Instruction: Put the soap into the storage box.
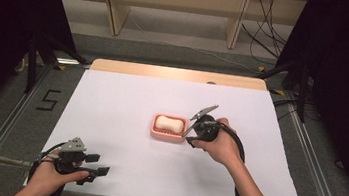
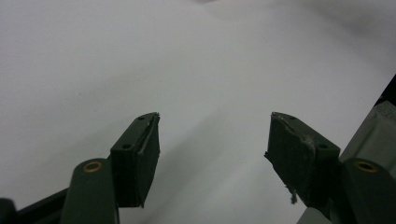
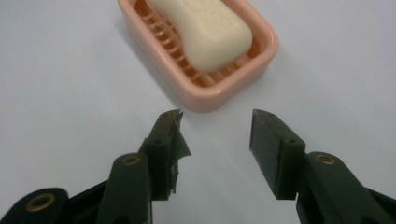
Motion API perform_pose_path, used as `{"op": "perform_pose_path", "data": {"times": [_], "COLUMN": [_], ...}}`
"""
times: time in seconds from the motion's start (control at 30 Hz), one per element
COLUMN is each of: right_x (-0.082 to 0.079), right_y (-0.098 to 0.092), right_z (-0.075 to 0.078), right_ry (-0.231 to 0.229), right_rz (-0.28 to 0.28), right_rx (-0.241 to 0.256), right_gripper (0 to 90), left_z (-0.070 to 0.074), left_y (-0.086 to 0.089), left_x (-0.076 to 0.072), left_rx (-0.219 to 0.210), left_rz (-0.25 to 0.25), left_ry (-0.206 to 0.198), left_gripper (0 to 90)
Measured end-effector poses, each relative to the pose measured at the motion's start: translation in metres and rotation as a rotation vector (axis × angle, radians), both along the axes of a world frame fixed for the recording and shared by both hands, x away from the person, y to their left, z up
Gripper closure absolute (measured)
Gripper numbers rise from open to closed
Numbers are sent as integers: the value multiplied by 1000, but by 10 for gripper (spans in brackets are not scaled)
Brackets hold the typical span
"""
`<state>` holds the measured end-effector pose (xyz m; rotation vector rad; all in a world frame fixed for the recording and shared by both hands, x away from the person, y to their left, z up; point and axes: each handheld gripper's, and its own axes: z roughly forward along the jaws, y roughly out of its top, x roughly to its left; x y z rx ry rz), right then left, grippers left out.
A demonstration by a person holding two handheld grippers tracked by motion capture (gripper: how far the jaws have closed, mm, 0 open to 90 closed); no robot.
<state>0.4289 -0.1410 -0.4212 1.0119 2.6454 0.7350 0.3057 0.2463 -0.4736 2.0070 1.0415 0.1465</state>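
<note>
Here, going from the left, I have my left gripper [image 1: 95, 170] parked low at the near left corner of the white table [image 1: 127, 97], jaws spread wide and holding nothing; its own view shows the two pads over bare white surface, with no object between them. It sits well apart from the work. Moving toward the middle, the pink soap dish [image 1: 168, 128] rests flat on the table, and the cream bar of soap [image 1: 169, 123] lies inside it on the ribbed floor, not touching either gripper. In the high view the bar's long axis runs across the table, left to right, in line with the dish's long sides. Further right, my right gripper [image 1: 190, 134] hovers just beside the dish's right end, by far the nearer of the two, jaws parted wide and empty. In the right gripper view the dish [image 3: 205, 95] lies straight ahead and just past the jaw tips, one rounded corner pointing back at me, and the soap [image 3: 210, 28] runs diagonally away up and to the left. I judge that this is what matters: the jaws look along the bar more than across it, so the right gripper would need a turn to span its narrow waist.
</note>
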Motion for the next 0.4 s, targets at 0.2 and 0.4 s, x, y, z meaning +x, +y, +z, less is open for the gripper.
{"op": "perform_pose_path", "data": {"times": [0.2,0.4], "right_x": [-20,-41], "right_y": [-20,-36], "right_z": [-10,-26], "right_ry": [-18,-33], "right_rz": [-23,-51], "right_rx": [35,103], "right_gripper": [578,614], "left_z": [-1,-1], "left_y": [-1,-1], "left_x": [-1,1], "left_rx": [-3,5], "left_rz": [15,5], "left_ry": [5,11], "left_gripper": [339,339]}}
